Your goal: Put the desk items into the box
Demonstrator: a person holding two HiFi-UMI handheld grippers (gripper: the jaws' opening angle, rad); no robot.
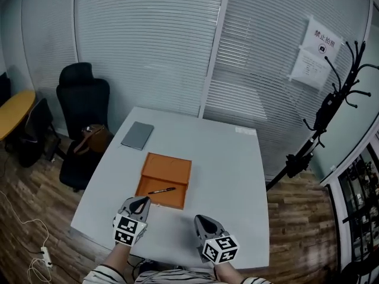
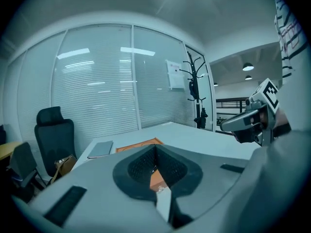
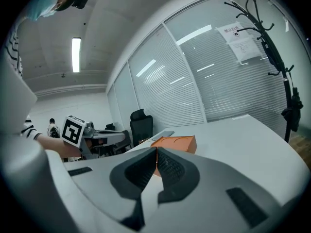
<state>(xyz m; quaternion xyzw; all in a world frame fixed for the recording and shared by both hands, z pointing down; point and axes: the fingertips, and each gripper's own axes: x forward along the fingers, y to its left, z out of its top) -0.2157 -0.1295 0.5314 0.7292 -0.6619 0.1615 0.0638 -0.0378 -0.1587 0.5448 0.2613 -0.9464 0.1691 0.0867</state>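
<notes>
A flat orange box (image 1: 169, 171) lies on the white table (image 1: 231, 170), and a black pen (image 1: 161, 190) rests across its near part. A grey notebook (image 1: 137, 135) lies beyond it at the far left of the table. My left gripper (image 1: 140, 202) hovers at the box's near left corner, its jaws shut and holding nothing. My right gripper (image 1: 201, 220) hangs over bare table right of the box, also shut and holding nothing. The left gripper view shows the box (image 2: 141, 143) and notebook (image 2: 101, 149) past the shut jaws. The right gripper view shows the box (image 3: 176, 142) just ahead.
A black office chair (image 1: 83, 102) and a brown bag (image 1: 95, 138) stand off the table's far left corner. A black coat stand (image 1: 323, 120) rises at the right. Glass walls with blinds (image 1: 154, 46) close the back. A power strip (image 1: 45, 254) lies on the wooden floor.
</notes>
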